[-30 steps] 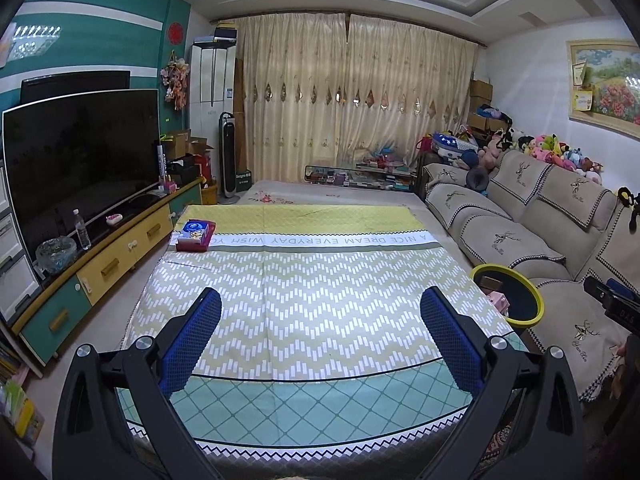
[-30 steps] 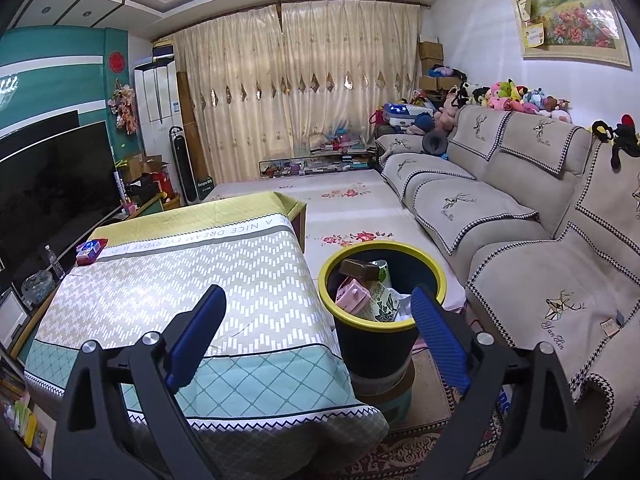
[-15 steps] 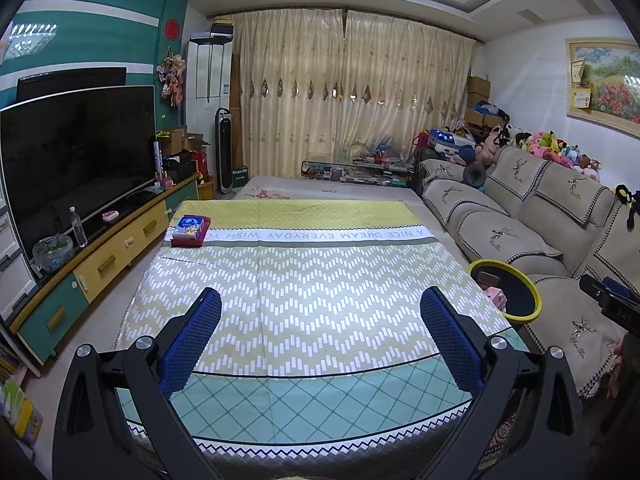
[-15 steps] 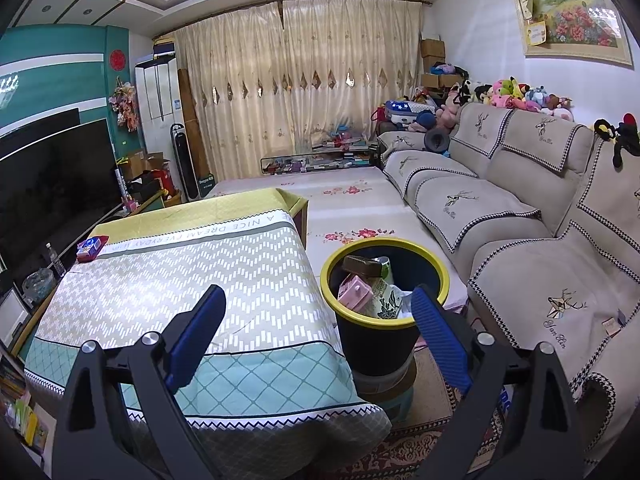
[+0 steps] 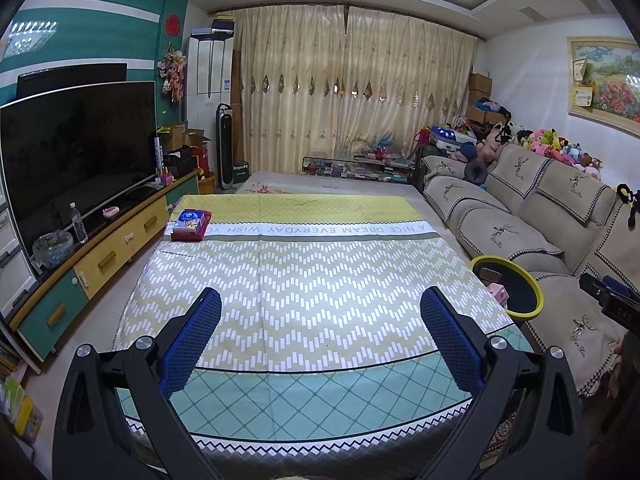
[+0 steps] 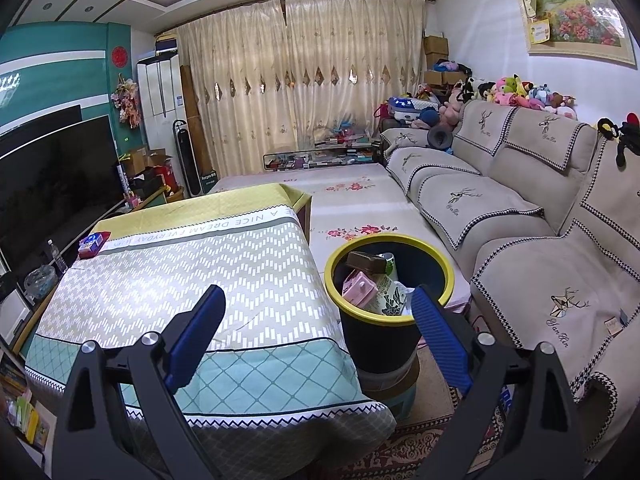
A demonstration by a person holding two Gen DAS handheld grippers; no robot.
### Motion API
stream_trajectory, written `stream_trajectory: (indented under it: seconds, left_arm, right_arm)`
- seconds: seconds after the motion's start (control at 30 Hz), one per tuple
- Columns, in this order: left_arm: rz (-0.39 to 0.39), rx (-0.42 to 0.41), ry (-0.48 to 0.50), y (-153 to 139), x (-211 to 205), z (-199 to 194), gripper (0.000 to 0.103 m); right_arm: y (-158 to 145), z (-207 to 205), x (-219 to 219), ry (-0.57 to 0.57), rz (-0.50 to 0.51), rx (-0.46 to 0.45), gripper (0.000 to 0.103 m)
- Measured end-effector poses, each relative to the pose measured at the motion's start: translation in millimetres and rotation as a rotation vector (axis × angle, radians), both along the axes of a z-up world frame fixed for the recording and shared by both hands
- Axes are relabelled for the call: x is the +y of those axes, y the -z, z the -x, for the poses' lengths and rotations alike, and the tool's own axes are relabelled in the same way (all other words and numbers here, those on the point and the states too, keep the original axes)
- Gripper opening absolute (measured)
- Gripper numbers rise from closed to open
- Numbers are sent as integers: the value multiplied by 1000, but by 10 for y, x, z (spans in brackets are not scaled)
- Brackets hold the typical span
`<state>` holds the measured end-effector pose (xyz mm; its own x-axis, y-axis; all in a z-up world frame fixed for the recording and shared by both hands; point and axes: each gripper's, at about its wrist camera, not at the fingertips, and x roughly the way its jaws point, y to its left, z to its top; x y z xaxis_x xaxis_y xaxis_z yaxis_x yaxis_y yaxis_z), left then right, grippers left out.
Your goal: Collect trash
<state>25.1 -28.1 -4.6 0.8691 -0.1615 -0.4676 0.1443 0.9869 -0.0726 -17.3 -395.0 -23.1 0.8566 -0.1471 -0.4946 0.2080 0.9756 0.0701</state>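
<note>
Both tools are empty. The left hand-held gripper (image 5: 320, 312) hangs over the near end of the worktop (image 5: 320, 280) with its blue pads spread wide and nothing between them; the right hand-held gripper (image 6: 318, 316) is spread just as wide, its right pad near the rim of the bin (image 6: 390, 280).

The bin stands on the floor at the right of the worktop, between it and the sofa (image 6: 520, 220). It already holds a pink carton (image 6: 360, 286), a brown box (image 6: 366, 262) and a green-printed paper cup (image 6: 390, 292), packed close below the yellow rim.

The one loose thing left on the worktop is a small red tray with a blue-and-white packet (image 5: 191, 222) lying in it, at the far left corner — well apart from both grippers. Whether it counts as trash is a judgement; it may be a tissue pack that belongs there.

If it is to go, the packet looks light and soft, likely a film wrap that will crumple and may slip. A pinch across its short width, near the middle, should hold it. The tray looks stiffer with a thin wall — better taken by one long edge than from above, and kept level so that the packet does not slide out.
</note>
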Motion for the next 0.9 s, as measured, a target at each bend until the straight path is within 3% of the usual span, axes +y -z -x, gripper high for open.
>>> stream_trajectory:
  seconds: [0.9]
  left_arm:
    - [-4,17,5,77,-54,-26,98]
  right_arm:
    - [23,-6,2,0,-1,5,90]
